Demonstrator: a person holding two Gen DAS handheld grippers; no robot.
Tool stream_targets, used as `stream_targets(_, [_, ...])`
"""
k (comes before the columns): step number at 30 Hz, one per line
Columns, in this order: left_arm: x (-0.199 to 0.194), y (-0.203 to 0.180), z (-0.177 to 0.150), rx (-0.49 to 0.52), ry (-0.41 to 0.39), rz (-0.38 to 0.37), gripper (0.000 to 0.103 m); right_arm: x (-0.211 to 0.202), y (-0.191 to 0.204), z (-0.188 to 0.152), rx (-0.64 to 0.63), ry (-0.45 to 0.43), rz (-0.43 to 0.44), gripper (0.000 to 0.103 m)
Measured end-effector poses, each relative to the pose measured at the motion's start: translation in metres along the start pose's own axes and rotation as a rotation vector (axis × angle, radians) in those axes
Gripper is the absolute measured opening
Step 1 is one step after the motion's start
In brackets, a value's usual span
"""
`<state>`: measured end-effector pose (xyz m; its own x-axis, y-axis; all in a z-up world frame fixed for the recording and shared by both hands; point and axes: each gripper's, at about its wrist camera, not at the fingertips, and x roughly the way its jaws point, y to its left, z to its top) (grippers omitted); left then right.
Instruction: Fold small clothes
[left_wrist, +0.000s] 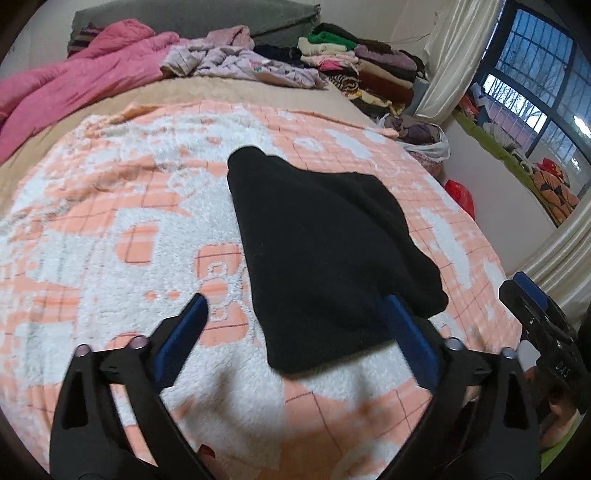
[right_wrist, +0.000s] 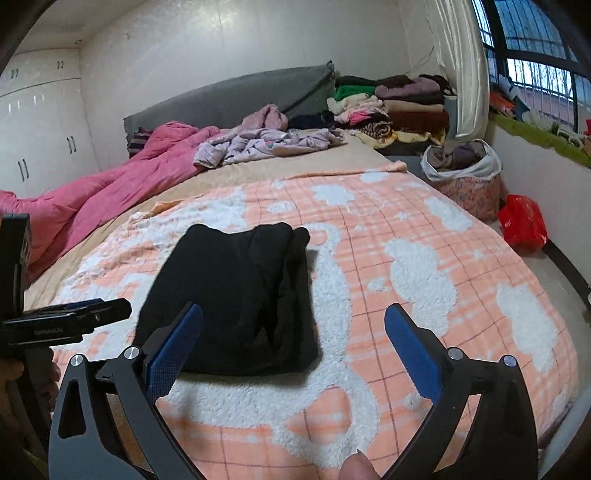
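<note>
Both tongs are spread wide and empty: the left tongs (left_wrist: 295, 328) hang over the near edge of the folded black fleece garment (left_wrist: 317, 243), the right tongs (right_wrist: 295, 332) just right of it. The garment lies in a compact bundle on the orange-and-white plush blanket (right_wrist: 424, 266) covering the bed; this piece looks done. Far off, a crumpled lilac garment (right_wrist: 266, 146) seemingly waits beside stacked folded clothes (right_wrist: 388, 107).

My bed (right_wrist: 258, 177), tan sheet. Nearest me on it: peach-and-white fleece blanket (right_wrist: 424, 266). Folded black garment (right_wrist: 236, 295) lies flat on that blanket, left of its middle. Beyond the blanket: pink quilt (right_wrist: 122, 184) bunched at far left, crumpled lilac clothes (right_wrist: 266, 144) far middle, stack of folded clothes (right_wrist: 384, 107) far right by the headboard.
</note>
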<state>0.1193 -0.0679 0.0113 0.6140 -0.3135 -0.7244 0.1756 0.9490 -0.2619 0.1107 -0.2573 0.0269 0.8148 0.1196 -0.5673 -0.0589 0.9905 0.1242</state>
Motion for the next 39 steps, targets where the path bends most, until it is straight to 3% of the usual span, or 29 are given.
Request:
stream_targets(15, [-0.046,0.007,-0.041,0.04,-0.062,0.081,0.093,-0.036,0.022,-0.024,-0.049,-0.007,0.02,0.098])
stream_targets(26, [-0.043,0.022,-0.067,0.026,-0.029,0.118,0.093,-0.03,0.033,-0.06,-0.073,0.084,0.01,0.098])
stream_targets(39, [-0.042,0.025,-0.076,0.021,-0.014,0.123,0.093,-0.029,0.035,-0.064,-0.075,0.089,0.007,0.098])
